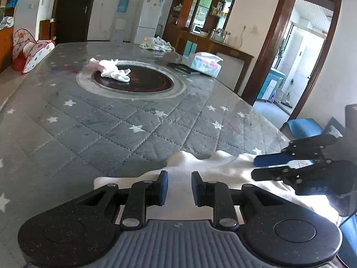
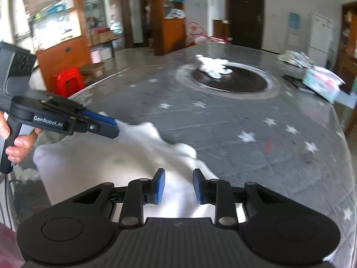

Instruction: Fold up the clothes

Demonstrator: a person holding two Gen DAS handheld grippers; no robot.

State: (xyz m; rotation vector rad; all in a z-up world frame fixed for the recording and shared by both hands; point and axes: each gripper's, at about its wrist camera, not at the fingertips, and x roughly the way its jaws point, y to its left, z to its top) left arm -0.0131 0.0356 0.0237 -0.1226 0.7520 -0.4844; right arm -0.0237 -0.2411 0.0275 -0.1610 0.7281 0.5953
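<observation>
The left gripper point(image 1: 179, 187) sits low over a white garment point(image 1: 223, 167) with its two blue-padded fingers parted by a moderate gap, white cloth showing between them and nothing pinched. In the right wrist view the same gripper point(image 2: 111, 126) comes in from the side, held by a bare hand point(image 2: 16, 145), and its finger ends reach the far edge of the garment point(image 2: 111, 163); whether they touch it cannot be told. The right gripper point(image 2: 179, 186) is likewise parted by a moderate gap above the garment, its pads clear of the cloth as far as the blur allows. In the left wrist view it point(image 1: 267, 165) appears from the side with one blue pad and one black finger apart, over the garment's far edge. The garment lies rumpled at the near edge of a table covered by a grey quilted cloth with white stars point(image 1: 111, 129). Beyond the garment, at the middle of the table, is a round dark inset with a metal ring point(image 1: 133, 82); a small crumpled white and pink cloth point(image 1: 109, 68) rests on the inset's near rim. Farther back and to the side of the inset lies a pack of tissues point(image 1: 206, 63), and behind the inset, at the table's far edge, a small heap of pale clothes point(image 1: 156, 43). Past that stands a white fridge point(image 1: 148, 20).
</observation>
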